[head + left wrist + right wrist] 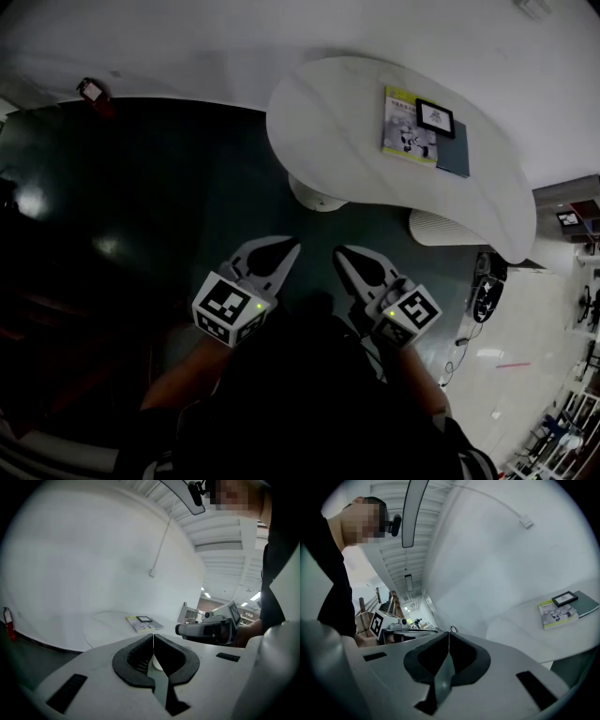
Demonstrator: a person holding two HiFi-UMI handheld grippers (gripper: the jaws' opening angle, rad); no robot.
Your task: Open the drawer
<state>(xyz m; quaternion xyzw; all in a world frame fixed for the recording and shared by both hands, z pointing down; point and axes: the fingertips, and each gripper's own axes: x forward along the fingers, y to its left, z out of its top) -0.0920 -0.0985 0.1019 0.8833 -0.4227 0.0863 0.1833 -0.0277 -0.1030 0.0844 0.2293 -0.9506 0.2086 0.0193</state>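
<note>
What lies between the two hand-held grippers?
Nothing but bare dark floor, as the head view shows: the left hand-held gripper and the right hand-held gripper hang side by side, apart, both shut and empty.

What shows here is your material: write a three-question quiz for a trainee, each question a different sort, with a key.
1. True or false: the right gripper grips the booklet.
2. The jaws of the left gripper are: A) wide apart, B) together and empty, C) shut on a cable.
3. Fill in: the booklet lies on the white ____.
Key: 1 false, its jaws are together and empty; 2 B; 3 table.
</note>
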